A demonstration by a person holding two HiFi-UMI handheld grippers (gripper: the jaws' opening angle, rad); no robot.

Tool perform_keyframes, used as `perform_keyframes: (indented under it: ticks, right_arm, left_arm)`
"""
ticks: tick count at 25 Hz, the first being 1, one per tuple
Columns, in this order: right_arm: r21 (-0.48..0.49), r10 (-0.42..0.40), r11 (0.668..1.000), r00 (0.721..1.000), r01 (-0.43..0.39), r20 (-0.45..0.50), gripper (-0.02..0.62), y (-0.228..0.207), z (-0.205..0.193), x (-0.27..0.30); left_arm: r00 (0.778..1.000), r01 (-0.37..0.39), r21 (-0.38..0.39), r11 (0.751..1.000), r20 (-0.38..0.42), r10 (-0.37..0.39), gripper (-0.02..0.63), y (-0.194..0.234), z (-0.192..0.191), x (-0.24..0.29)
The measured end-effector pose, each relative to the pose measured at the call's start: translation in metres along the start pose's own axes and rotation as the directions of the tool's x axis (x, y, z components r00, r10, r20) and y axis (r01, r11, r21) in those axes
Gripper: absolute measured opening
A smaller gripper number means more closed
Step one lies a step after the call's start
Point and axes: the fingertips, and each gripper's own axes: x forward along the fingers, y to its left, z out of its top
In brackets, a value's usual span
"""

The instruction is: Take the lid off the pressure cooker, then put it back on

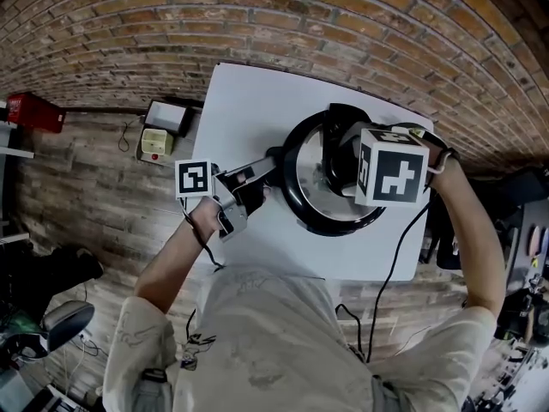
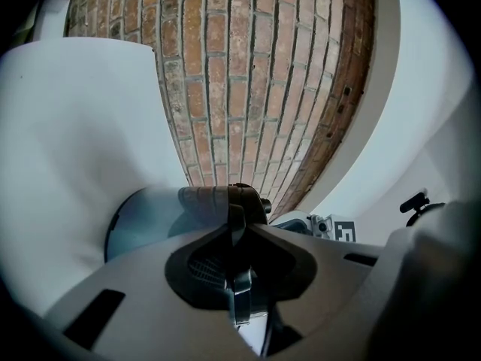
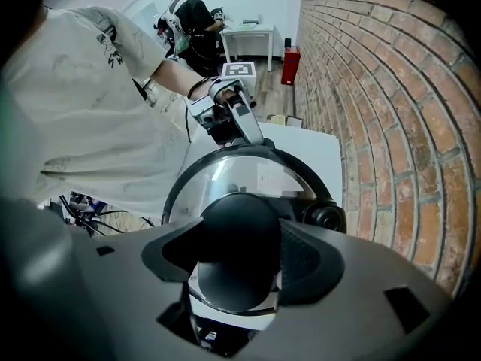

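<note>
Tongs on the left (image 2: 234,215) clamp the cooker handle (image 1: 262,167); right tongs (image 3: 240,233) grip the lid knob (image 3: 237,248).

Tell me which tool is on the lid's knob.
The right tool, pointing down, shut on the black knob; the left tool lies level, clamping the cooker's long handle.

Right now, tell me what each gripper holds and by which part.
Left gripper grips the pressure cooker by its side handle; right gripper clamps the lid by its black knob.

Pale printed T-shirt (image 1: 257,342), black cable (image 1: 393,269) — black-and-white marker cubes (image 1: 392,166)
</note>
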Motion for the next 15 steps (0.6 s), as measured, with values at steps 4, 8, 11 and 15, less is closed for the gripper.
perform_keyframes:
  ticks: [4,8,11,15]
  right_arm:
    - [-0.009,-0.012,1.000,1.000,0.012,0.010,0.308,-0.002,0.001,0.001]
    - [-0.021,-0.042,0.999,0.998,0.043,0.051,0.374,-0.002,0.004,-0.005]
    - [0.012,-0.060,0.998,0.989,0.059,0.133,0.379,0.001,0.011,-0.019]
    - [0.068,-0.154,0.988,0.949,0.141,0.273,0.380,0.000,0.022,-0.040]
  left_arm:
    - [1.000,-0.006,0.016,1.000,-0.003,0.006,0.072,-0.001,0.001,0.001]
    - [0.999,-0.035,0.078,0.996,0.008,0.034,0.080,-0.005,0.002,-0.002]
    - [0.996,-0.082,0.163,0.983,0.038,0.077,0.152,-0.011,0.008,-0.008]
    - [0.974,-0.225,0.351,0.909,0.107,0.200,0.169,-0.013,0.026,-0.026]
